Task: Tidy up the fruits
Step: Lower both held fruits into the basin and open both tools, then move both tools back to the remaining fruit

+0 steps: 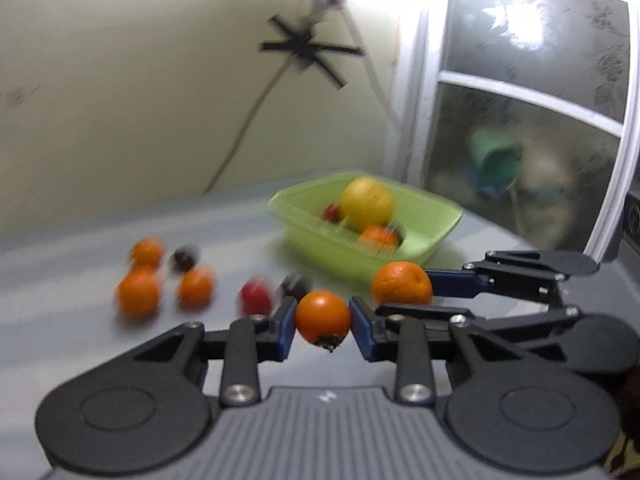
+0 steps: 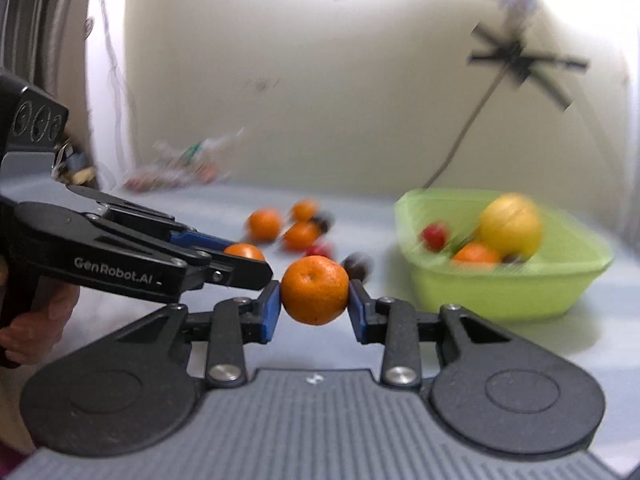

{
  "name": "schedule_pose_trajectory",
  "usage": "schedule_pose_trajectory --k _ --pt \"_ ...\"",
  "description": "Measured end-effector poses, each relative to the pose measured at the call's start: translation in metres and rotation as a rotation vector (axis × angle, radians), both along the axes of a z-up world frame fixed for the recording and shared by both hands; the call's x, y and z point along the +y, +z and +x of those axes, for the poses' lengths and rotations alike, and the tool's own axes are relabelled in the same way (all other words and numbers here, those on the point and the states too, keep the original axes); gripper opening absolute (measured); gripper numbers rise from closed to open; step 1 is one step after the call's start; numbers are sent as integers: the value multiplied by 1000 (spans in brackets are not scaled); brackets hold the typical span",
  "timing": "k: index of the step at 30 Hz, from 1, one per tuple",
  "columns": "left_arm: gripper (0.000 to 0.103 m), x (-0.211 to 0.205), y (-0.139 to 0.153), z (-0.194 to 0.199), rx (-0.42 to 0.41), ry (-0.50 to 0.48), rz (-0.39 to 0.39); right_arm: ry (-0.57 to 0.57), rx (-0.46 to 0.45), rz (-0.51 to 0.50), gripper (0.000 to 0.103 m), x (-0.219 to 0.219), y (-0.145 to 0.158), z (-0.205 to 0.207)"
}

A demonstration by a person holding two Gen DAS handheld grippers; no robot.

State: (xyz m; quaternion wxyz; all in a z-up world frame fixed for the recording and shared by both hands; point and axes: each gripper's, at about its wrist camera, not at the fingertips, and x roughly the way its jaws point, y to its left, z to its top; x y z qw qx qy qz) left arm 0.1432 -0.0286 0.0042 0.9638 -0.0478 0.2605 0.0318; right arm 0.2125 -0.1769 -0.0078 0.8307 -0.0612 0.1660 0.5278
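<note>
Two fruits are in the air at once here, one per gripper. The left gripper (image 1: 323, 320) is clamped on a smooth orange persimmon (image 1: 323, 317), its dried calyx pointing down, with the blue pads pressed to both sides. The right gripper (image 2: 315, 304) is clenched the same way around a dimpled mandarin (image 2: 315, 290). Both grippers sit close together, side by side; from the left wrist view you can see the right one poking in with its mandarin just beside the persimmon.

Over on the pale tabletop (image 1: 80, 344) there's a light green basket (image 1: 436, 220) holding a big yellow fruit (image 1: 367, 203), a small red one and an orange one. It stands just beyond and a bit to the right of the held fruits. Left of the basket, a loose bunch lies on the tabletop: three orange fruits (image 1: 139, 292), a red fruit (image 1: 256, 295) and a couple of dark ones (image 1: 185, 257), all pretty blurry.

Behind it all, a black cable (image 1: 248, 120) runs down the cream wall.
</note>
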Motion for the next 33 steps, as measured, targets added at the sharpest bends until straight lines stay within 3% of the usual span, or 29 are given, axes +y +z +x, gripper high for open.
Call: schedule_pose_trajectory --k 4,9,16,19,25,33 --pt "29 -9 11 51 -41 -43 32 -110 -30 41 38 -11 6 30" --pt "29 -11 3 105 4 -52 27 -197 -23 43 39 -17 2 63" --pt "33 -7 -16 135 60 -30 38 -239 16 22 41 -18 -11 85" --pt "43 -6 -12 127 24 -33 28 -240 25 52 49 -20 -9 87" --pt "42 38 9 68 -107 115 -84 -265 8 87 49 -26 -7 82" --pt "40 105 -5 -28 -84 381 -121 -229 -18 168 49 -31 2 60"
